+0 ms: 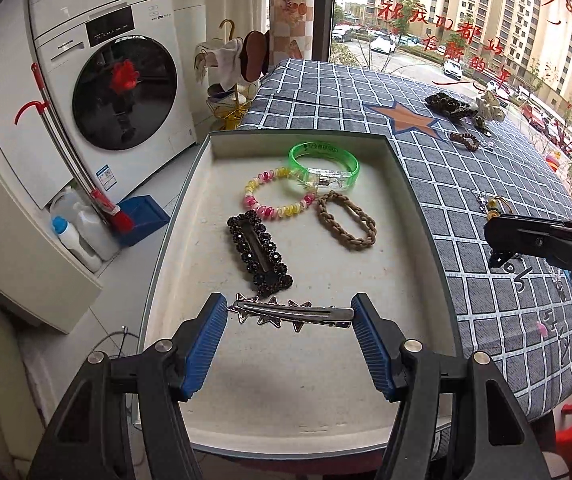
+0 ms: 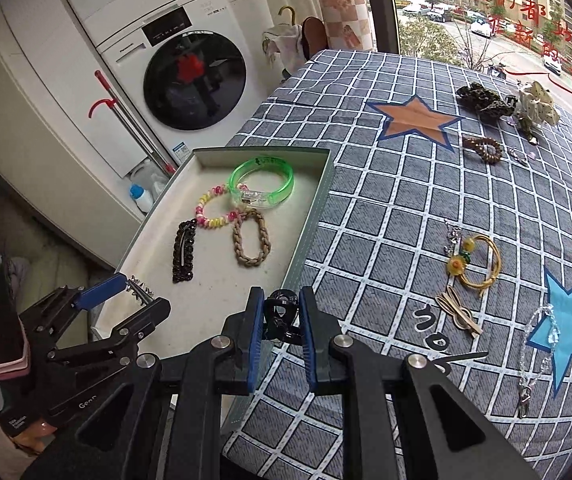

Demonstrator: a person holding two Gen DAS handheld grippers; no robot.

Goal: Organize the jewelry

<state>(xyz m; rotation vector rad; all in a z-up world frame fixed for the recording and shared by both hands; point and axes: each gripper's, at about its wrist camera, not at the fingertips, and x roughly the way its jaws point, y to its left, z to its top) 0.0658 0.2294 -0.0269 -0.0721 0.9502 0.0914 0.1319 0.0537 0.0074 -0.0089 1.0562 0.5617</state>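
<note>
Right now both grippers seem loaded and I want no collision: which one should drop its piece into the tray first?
Left. The left gripper already holds the star clip over the tray. The right gripper, shut on a black claw clip, is outside the tray wall, over the cloth.

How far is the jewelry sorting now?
Done: green bangle, bead bracelet, braided tie and black clip lie in the tray. In hand: left gripper spans the star clip; right gripper holds a black claw clip. Left: several pieces on the tablecloth.
</note>
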